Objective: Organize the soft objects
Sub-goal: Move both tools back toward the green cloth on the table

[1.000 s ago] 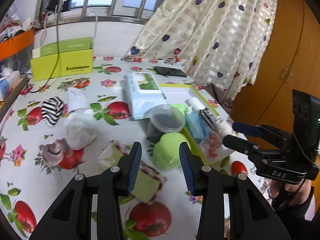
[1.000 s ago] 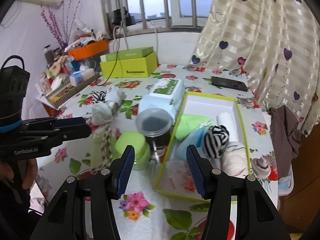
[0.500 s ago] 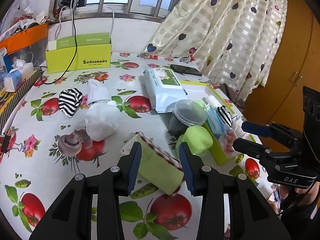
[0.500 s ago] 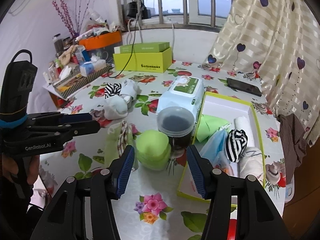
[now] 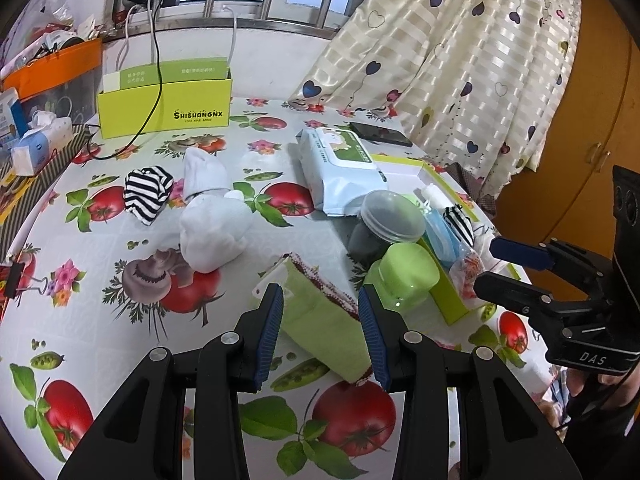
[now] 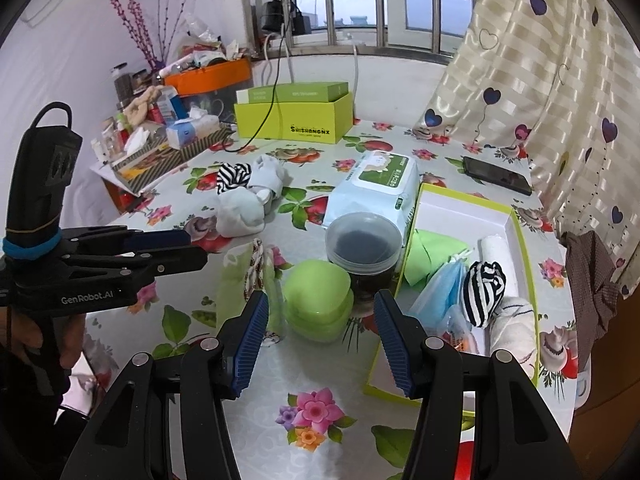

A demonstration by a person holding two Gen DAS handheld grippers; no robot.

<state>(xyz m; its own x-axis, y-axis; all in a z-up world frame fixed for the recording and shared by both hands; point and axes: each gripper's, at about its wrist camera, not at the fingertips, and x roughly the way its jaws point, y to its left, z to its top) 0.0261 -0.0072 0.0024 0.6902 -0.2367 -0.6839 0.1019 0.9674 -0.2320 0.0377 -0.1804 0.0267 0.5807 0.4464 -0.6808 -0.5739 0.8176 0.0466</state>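
A folded green cloth with a woven edge (image 5: 320, 316) lies on the table between the open fingers of my left gripper (image 5: 322, 320); it also shows in the right wrist view (image 6: 248, 268). White socks (image 5: 214, 224) and a striped sock (image 5: 146, 192) lie further back left. A lime-edged box (image 6: 516, 220) on the right holds a green cloth (image 6: 434, 252), a striped sock (image 6: 484, 284), a white roll and a white sock. My right gripper (image 6: 320, 336) is open and empty, just before a green lidded tub (image 6: 318, 296).
A clear jar with dark contents (image 6: 362, 252) stands behind the tub. A wet-wipes pack (image 5: 340, 164), a phone (image 6: 498, 174) and a lime carton (image 5: 164, 100) lie further back. Clutter lines the left edge. A curtain hangs at right.
My left gripper has swung left from the green tub and now straddles the folded green cloth. My right gripper has drawn back slightly to the left. Both stay open.
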